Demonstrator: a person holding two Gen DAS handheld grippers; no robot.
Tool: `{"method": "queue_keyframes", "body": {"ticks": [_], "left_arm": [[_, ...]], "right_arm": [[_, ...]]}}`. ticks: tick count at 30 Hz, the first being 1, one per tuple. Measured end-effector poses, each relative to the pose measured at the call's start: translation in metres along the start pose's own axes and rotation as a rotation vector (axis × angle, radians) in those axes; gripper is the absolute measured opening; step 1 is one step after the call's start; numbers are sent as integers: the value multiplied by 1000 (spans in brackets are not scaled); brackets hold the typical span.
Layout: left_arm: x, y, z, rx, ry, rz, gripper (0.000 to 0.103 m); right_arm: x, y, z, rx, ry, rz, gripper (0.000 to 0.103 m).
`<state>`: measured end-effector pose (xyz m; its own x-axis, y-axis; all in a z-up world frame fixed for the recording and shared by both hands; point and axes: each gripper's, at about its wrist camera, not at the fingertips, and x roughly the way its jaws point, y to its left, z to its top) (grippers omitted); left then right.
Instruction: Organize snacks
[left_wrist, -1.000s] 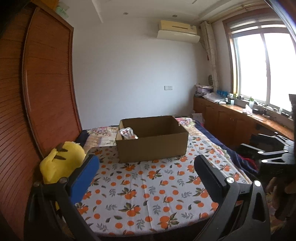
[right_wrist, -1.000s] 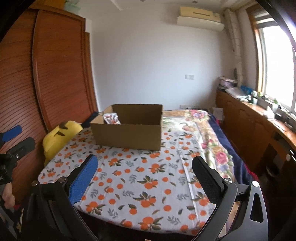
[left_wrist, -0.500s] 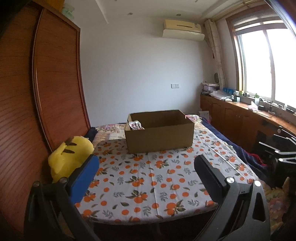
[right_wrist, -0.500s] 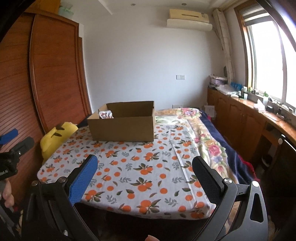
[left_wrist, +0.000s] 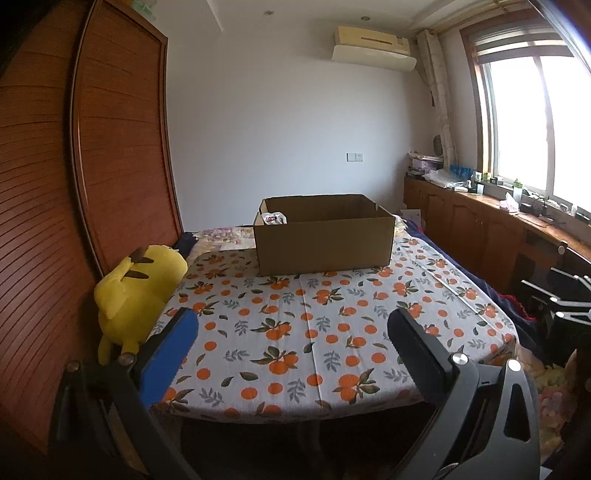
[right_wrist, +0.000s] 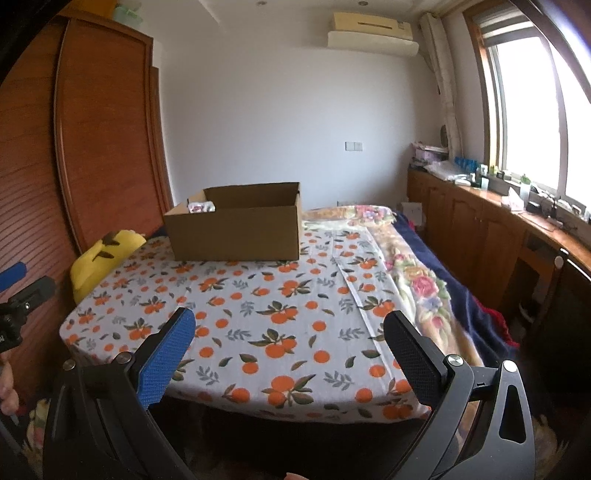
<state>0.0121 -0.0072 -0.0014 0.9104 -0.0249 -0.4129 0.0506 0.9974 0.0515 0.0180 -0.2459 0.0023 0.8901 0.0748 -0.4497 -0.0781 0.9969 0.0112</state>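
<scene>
A brown cardboard box (left_wrist: 325, 236) stands open at the far end of a table covered with an orange-print cloth (left_wrist: 295, 332); it also shows in the right wrist view (right_wrist: 236, 232). A snack packet (left_wrist: 274, 218) peeks over the box's left inner corner, and shows in the right wrist view (right_wrist: 201, 206). My left gripper (left_wrist: 291, 332) is open and empty, held off the near table edge. My right gripper (right_wrist: 290, 332) is open and empty, also back from the near edge.
A yellow plush toy (left_wrist: 136, 295) sits at the table's left edge against a wooden wardrobe (left_wrist: 74, 184). A floral and blue bedspread (right_wrist: 417, 273) lies on the right. Wooden cabinets (right_wrist: 480, 221) run under the window.
Both grippers have pulled back and away from the table, so the box looks smaller and farther. Both stayed open and empty.
</scene>
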Motion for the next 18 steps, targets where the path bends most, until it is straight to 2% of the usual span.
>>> {"method": "queue_keyframes", "body": {"ticks": [18], "left_arm": [[0,2,-1,0,-13,14,103]], "right_arm": [[-1,-6,1,7,-4,-17,103]]}}
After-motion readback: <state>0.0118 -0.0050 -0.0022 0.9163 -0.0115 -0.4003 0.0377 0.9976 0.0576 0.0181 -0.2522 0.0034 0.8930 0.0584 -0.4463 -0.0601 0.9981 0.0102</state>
